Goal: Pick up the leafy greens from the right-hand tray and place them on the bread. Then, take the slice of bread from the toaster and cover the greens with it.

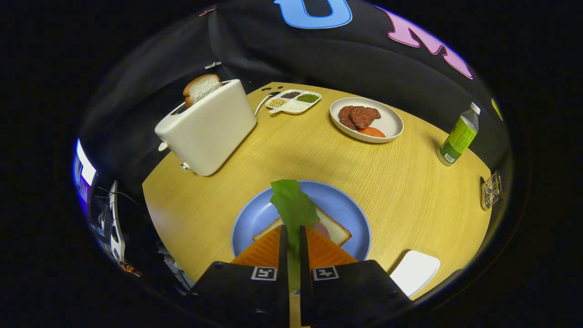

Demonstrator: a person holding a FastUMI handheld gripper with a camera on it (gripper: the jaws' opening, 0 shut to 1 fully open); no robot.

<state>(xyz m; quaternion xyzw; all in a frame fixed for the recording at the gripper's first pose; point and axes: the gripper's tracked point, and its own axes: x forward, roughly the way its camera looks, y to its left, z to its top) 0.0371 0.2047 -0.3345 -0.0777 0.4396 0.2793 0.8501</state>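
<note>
Gripper view looks down on the wooden bench, where the white toaster holds a slice of bread upright in its slot. Nearer, a blue plate carries the open bread. The gripper has its jaws narrowed onto the leafy greens, which stand up above that bread. The leaf looks floppy, so on release it may cling to a pad or slide off onto the plate. A green bottle stands well apart; its label is too small to read.
</note>
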